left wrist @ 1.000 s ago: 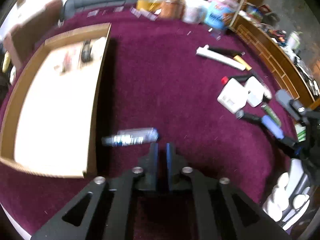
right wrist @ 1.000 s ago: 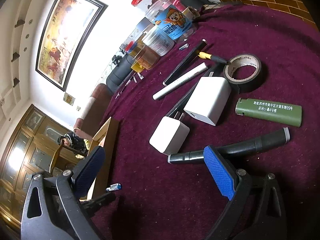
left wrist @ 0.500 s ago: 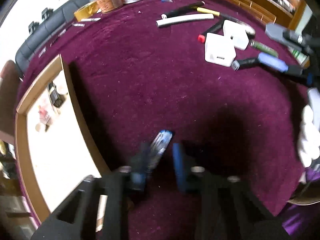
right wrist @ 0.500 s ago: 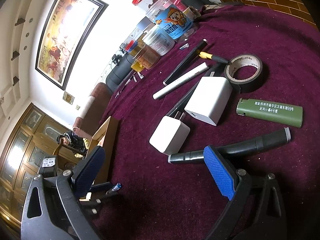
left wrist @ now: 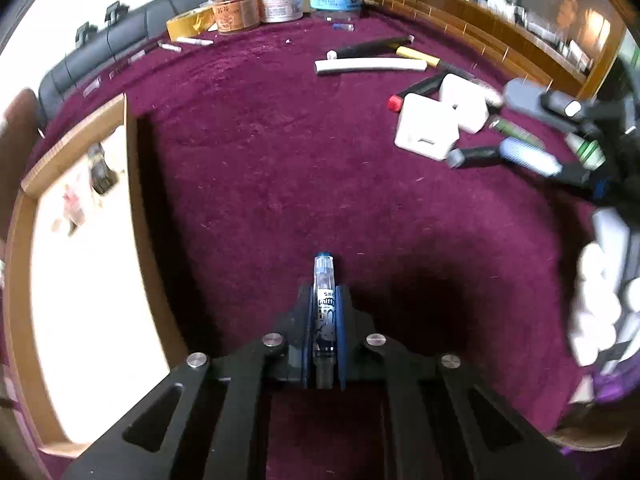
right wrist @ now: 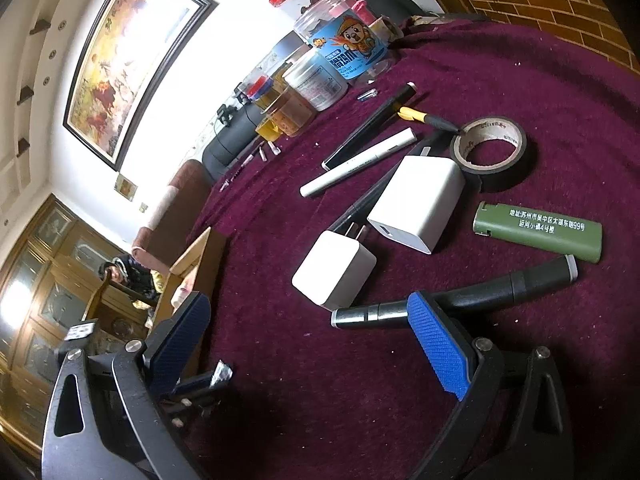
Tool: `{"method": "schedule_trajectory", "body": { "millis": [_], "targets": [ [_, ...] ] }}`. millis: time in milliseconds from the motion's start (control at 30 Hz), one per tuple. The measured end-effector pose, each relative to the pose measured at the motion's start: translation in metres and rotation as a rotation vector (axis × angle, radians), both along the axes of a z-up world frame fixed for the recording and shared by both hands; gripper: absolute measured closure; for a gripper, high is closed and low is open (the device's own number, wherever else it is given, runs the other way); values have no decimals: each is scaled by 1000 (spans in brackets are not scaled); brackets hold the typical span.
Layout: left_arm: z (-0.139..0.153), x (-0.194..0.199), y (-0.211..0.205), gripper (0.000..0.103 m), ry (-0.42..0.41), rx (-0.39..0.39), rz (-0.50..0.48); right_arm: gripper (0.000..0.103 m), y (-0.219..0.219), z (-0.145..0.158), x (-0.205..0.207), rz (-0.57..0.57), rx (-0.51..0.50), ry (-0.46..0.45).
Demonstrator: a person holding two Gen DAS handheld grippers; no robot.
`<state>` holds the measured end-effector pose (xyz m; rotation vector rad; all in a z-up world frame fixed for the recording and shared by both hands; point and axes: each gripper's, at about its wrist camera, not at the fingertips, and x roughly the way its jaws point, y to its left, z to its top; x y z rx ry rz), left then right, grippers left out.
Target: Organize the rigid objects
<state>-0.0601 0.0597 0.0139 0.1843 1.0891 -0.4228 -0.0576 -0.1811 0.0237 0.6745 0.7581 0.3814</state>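
A clear blue-tipped pen [left wrist: 325,304] is clamped lengthwise between the closed jaws of the left gripper [left wrist: 324,300], its tip projecting over bare maroon cloth [left wrist: 260,152] just right of the wooden tray [left wrist: 132,184] edge. The right gripper [right wrist: 312,344] is held wide open and empty, with a black cylindrical tool [right wrist: 452,296] lying just beyond its blue pads. Beyond that, two white chargers [right wrist: 416,204] are seen, well apart from the tray.
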Motion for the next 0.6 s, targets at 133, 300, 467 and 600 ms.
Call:
{"method": "schedule_trajectory", "body": {
  "millis": [133, 300, 467, 600],
  "targets": [
    [11, -12, 10, 96, -33, -148, 24, 3, 5, 1, 1, -4, -50, 0],
    [41, -38, 24, 96, -112, -296, 45, 4, 6, 7, 0, 7, -93, 9],
    [63, -58, 44, 95, -164, -369, 51, 4, 1, 53, -18, 24, -306, -105],
    [65, -66, 64, 95, -183, -412, 103, 4, 19, 67, -3, 104, -533, -92]
  ]
}}
